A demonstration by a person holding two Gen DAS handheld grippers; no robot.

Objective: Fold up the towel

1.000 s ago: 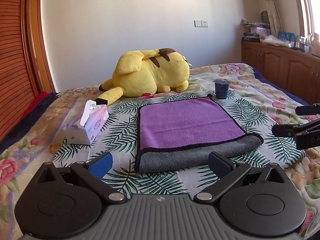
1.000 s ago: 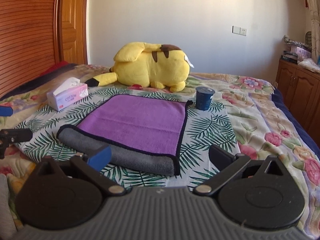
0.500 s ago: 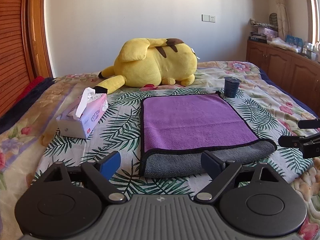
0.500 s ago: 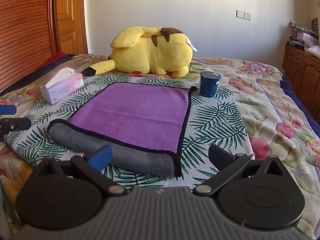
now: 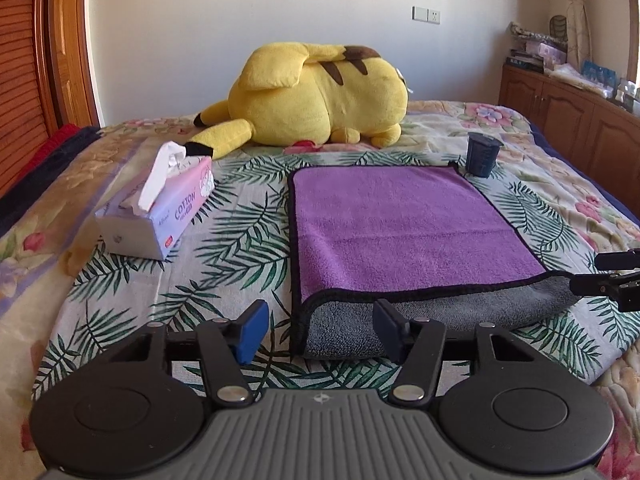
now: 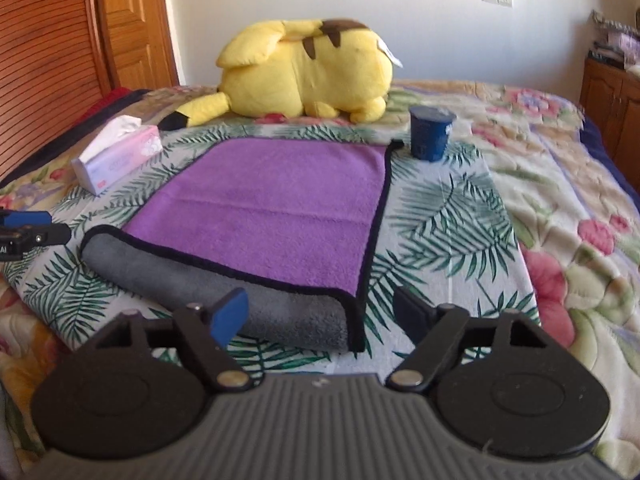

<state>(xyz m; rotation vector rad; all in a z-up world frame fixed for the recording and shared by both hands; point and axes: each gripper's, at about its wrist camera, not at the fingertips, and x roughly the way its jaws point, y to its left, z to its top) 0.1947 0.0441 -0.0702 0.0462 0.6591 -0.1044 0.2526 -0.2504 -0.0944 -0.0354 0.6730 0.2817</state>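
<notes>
Towel (image 5: 404, 224) lies flat mid-bed, purple face up, near edge turned back showing a grey band. Left gripper (image 5: 318, 330) has its jaws spread and empty, straddling the towel's near-left corner, not touching as far as I can tell. Right gripper (image 6: 322, 314) also spread and empty, at the near-right corner. Left view only: cabinets along the bed's right side, right gripper tips at frame edge. Right view only: left gripper tips at far left. Both views: plush toy (image 5: 320, 96) at the far edge, tissue box (image 5: 160, 212) left, dark cup (image 6: 430, 132) just beside the towel's far-right corner.
</notes>
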